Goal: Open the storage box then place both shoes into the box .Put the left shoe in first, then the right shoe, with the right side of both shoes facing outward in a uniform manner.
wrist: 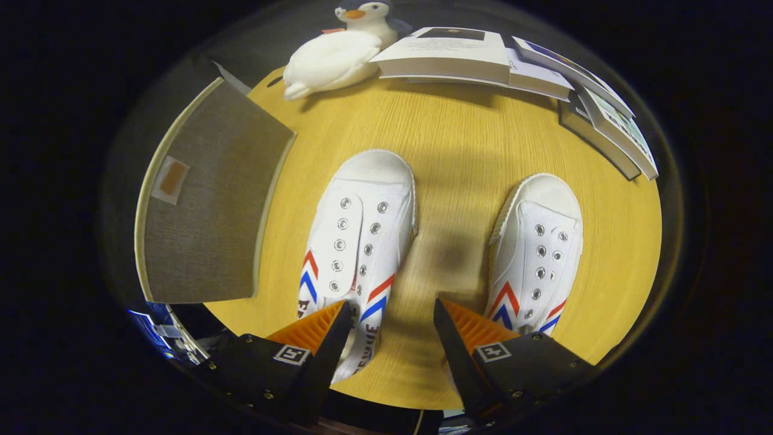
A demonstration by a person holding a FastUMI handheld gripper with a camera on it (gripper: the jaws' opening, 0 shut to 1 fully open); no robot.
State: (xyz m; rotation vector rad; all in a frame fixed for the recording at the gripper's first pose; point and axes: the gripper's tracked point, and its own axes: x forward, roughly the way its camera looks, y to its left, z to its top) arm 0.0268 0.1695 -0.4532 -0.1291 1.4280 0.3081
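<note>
Gripper (391,323): fingers spread wide apart, holding nothing, poised above the counter (447,139) and looking almost straight down.

Left shoe (356,241): partly under the left finger (317,329), heel end hidden beneath it, toe pointing away. No contact can be confirmed.

Right shoe (537,248): just beyond the right finger (468,329), parallel to its mate and well apart from it, toe also away. Bare counter lies between the fingers.

Box (205,199): a grey fabric face with pale edging and a small tab (172,178), standing off the counter's edge beside the left shoe. Whether this face is a lid or flap, and whether it is open, cannot be told.

Risks, judged from this layout:
- The gripper sits between the shoes; a drift toward the right shoe would break the required order.
- The canvas uppers look soft; a pinch on the tongue or sidewall could let the shoe fold, twist or slip.
- A turned shoe would enter with the wrong side outward.
- If the box is unopened, grasping a shoe now skips a step.

Surface: round, yellow wood grain, smooth, matte.

Far edge: a plush penguin (338,54) lying on its side, with stacks of books (483,57) beside it.

Room: dark beyond the counter; nothing further legible.
</note>
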